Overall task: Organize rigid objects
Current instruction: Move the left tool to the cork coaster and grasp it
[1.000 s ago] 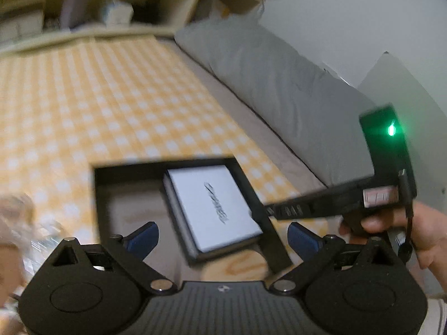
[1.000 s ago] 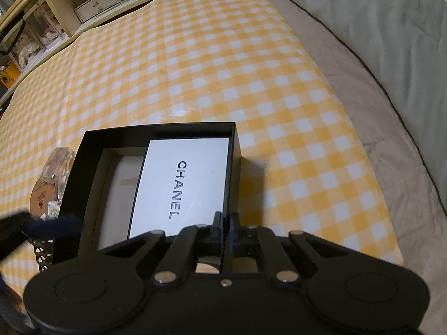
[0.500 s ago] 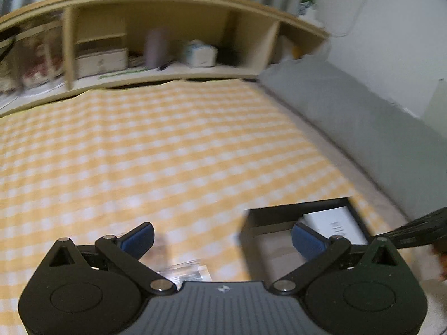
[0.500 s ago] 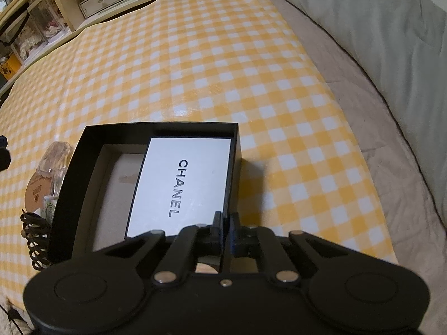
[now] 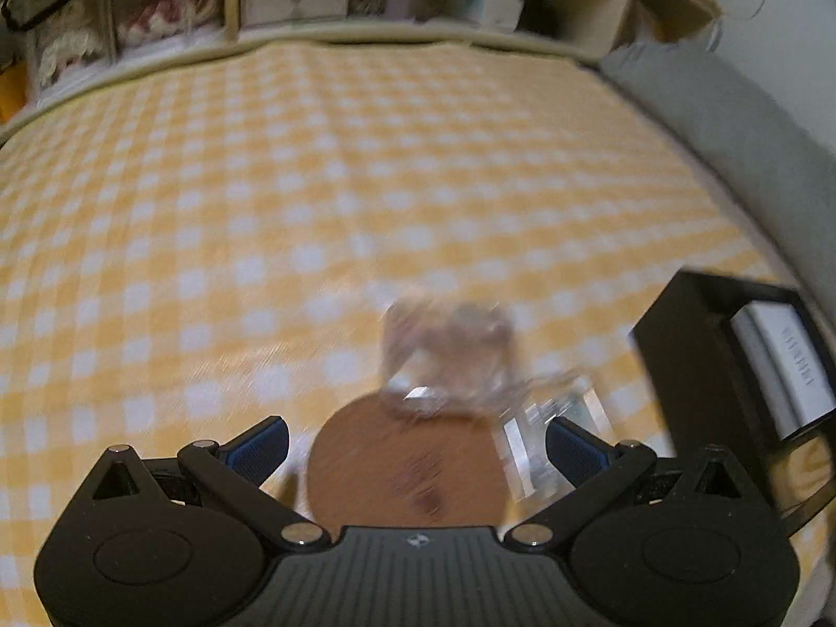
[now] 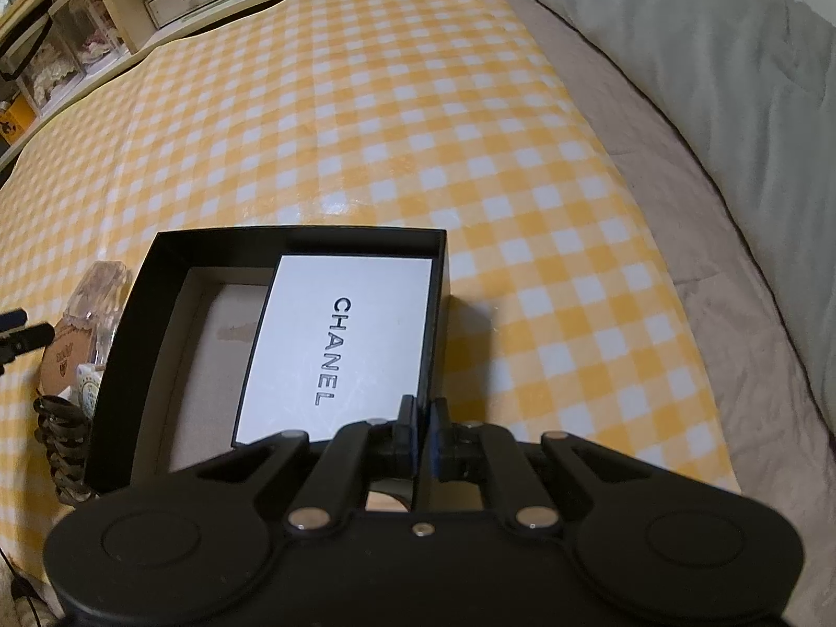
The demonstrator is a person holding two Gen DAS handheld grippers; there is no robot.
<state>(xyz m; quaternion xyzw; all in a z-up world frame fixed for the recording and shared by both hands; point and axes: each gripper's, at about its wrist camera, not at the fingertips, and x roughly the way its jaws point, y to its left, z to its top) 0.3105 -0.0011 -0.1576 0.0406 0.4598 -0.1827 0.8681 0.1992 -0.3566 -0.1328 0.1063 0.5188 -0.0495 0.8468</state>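
Right tool [image 6: 422, 431] was clenched on the black box's [image 6: 172, 282] wall, steadying it. Left tool [image 5: 416, 446] hung released over a clear bottle [image 5: 449, 360] and brown disc [image 5: 402, 475] just beside the box. Only the white box [image 6: 339, 339] was inside, so mostly still to do.

Left gripper [image 5: 418, 444] hangs wide open above a blurred brown disc [image 5: 407, 475] and clear bottle [image 5: 449, 350]; black box [image 5: 726, 366] sits at right on the checked cloth [image 5: 261, 209].

Left wrist view is motion-blurred; the clear bottle [image 5: 449, 360] shows no detail.
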